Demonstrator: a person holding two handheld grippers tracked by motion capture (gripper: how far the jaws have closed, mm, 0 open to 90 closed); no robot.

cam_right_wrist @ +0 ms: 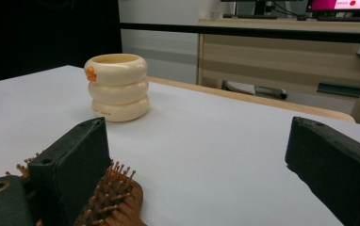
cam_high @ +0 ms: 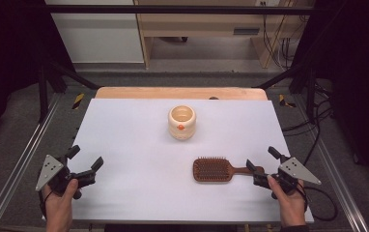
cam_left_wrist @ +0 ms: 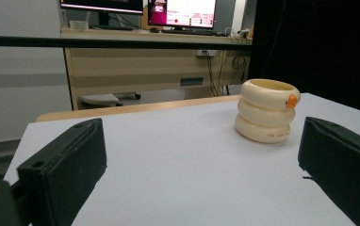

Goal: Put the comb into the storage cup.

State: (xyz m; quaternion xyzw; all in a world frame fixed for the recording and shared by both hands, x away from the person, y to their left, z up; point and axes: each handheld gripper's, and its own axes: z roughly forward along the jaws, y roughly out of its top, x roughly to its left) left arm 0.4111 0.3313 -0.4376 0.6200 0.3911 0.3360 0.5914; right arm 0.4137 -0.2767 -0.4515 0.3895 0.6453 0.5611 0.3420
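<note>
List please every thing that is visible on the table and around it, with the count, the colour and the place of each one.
cup: 1, cream with a small orange mark, three stacked rings in shape, upright at the middle of the far half of the table
hairbrush: 1, brown wood, bristles up, near right part of the table, handle toward the right gripper
table: 1, white top, wooden edge at the far side
monitors: 2, lit, on a desk behind the table
left gripper: 1, black, open, near left edge of the table
right gripper: 1, black, open, at the hairbrush handle
hands: 2, each holding one gripper
</note>
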